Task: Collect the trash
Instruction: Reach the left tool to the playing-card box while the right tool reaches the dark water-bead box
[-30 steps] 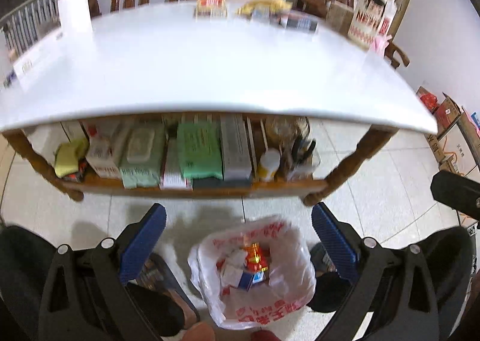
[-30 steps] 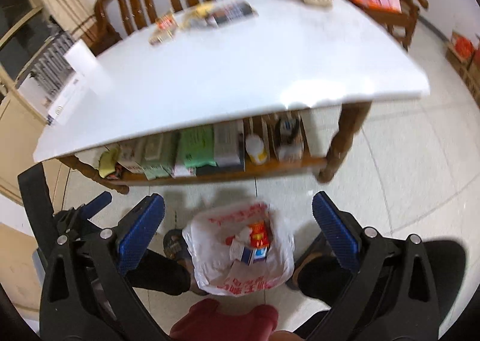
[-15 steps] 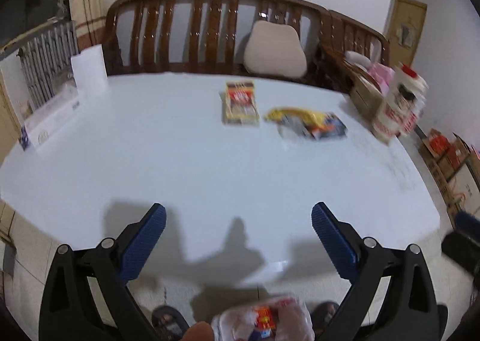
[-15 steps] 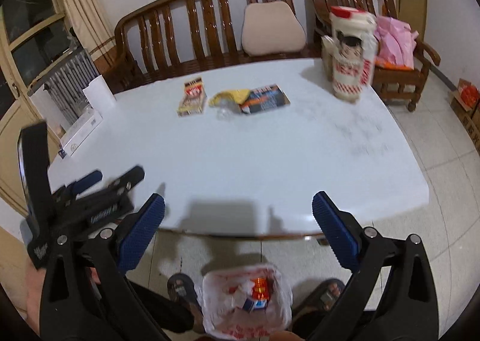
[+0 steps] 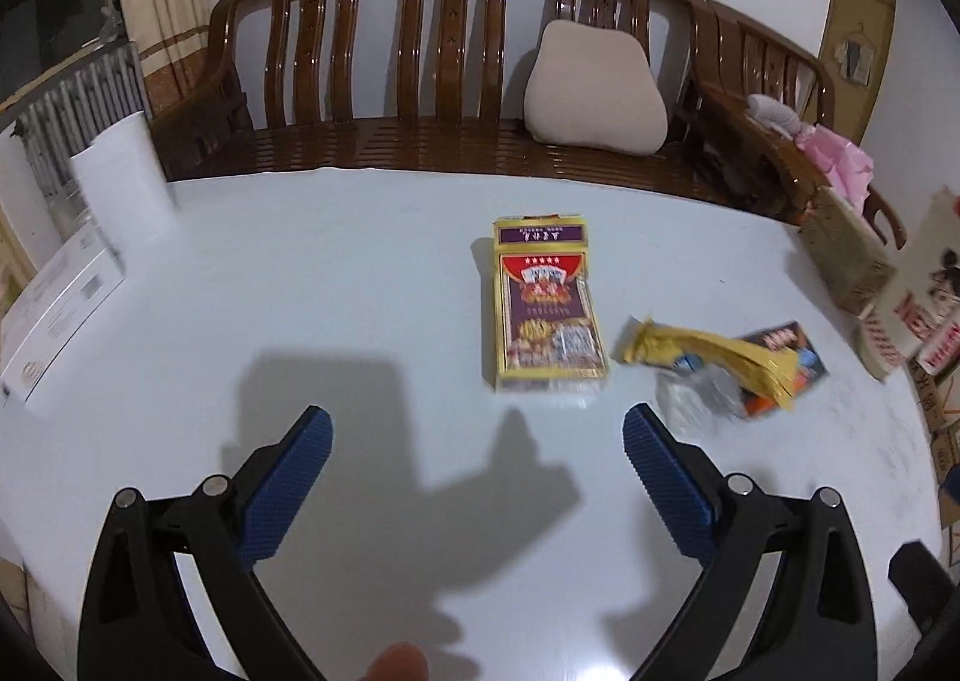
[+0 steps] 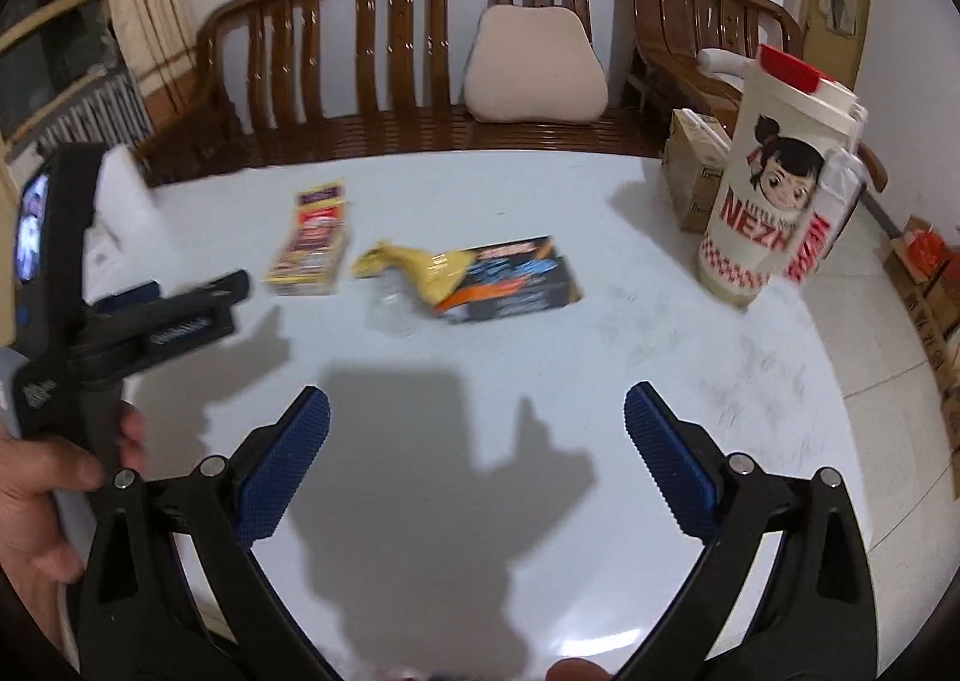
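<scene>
A yellow and red snack box (image 5: 543, 306) lies flat on the white table (image 5: 336, 285); it also shows in the right wrist view (image 6: 312, 246). Right of it lie a yellow wrapper (image 5: 714, 354), a crumpled clear plastic piece (image 5: 696, 390) and a dark orange-and-blue packet (image 6: 516, 279). My left gripper (image 5: 477, 438) is open and empty above the table, just short of the box. My right gripper (image 6: 477, 423) is open and empty, short of the packet. The left gripper's body (image 6: 138, 315) shows in the right wrist view.
A tall cream "Nezha" container (image 6: 774, 183) and a brown carton (image 6: 690, 177) stand at the table's right. A white box (image 5: 60, 309) and white paper (image 5: 120, 183) sit at the left edge. A wooden bench (image 5: 450, 75) with a cushion (image 5: 594, 93) is behind.
Both grippers rose from the trash bag on the floor to above the table and moved forward toward the trash items. Both stayed open and empty.
</scene>
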The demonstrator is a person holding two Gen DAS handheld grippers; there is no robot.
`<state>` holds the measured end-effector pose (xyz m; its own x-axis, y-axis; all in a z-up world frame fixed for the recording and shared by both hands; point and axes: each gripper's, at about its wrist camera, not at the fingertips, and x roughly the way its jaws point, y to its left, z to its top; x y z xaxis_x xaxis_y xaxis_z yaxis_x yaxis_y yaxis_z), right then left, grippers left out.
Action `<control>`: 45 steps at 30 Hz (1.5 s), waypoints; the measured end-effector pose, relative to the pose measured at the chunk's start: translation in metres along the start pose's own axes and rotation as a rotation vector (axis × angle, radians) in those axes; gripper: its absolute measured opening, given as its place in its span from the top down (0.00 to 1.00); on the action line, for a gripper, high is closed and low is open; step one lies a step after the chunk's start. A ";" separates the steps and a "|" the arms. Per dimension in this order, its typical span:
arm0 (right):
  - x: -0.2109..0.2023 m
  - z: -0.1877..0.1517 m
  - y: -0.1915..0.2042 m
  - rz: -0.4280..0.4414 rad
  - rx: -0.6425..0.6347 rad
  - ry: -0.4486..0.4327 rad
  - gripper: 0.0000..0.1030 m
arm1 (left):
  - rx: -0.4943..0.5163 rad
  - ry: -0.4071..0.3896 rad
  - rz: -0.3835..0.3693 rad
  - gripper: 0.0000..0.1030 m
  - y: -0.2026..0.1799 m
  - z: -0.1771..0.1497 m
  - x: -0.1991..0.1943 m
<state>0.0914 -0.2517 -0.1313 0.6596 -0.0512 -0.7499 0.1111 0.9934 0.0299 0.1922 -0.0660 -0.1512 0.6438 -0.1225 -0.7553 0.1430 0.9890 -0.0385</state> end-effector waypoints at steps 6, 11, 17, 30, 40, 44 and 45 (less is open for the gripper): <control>0.047 0.008 -0.018 -0.004 -0.023 0.046 0.07 | 0.013 0.023 -0.005 0.08 -0.013 0.017 0.041; 0.082 0.016 -0.026 0.032 -0.045 0.072 0.07 | 0.023 0.037 -0.011 0.08 -0.024 0.024 0.062; 0.104 0.025 -0.022 0.048 -0.087 0.083 0.07 | 0.031 0.064 0.004 0.08 -0.031 0.028 0.087; 0.136 0.040 -0.013 0.078 -0.106 0.097 0.07 | 0.039 0.094 0.017 0.08 -0.035 0.036 0.107; 0.147 0.047 -0.011 0.074 -0.091 0.086 0.12 | 0.031 0.091 0.008 0.08 -0.033 0.041 0.109; 0.147 0.050 -0.014 0.043 -0.092 0.071 0.28 | 0.035 0.093 0.011 0.08 -0.033 0.040 0.109; 0.147 0.050 -0.014 0.046 -0.093 0.071 0.28 | 0.032 0.093 0.011 0.08 -0.033 0.040 0.109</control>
<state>0.2238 -0.2787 -0.2086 0.6075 -0.0007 -0.7943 0.0103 0.9999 0.0070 0.2882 -0.1151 -0.2063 0.5734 -0.1024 -0.8129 0.1613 0.9868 -0.0106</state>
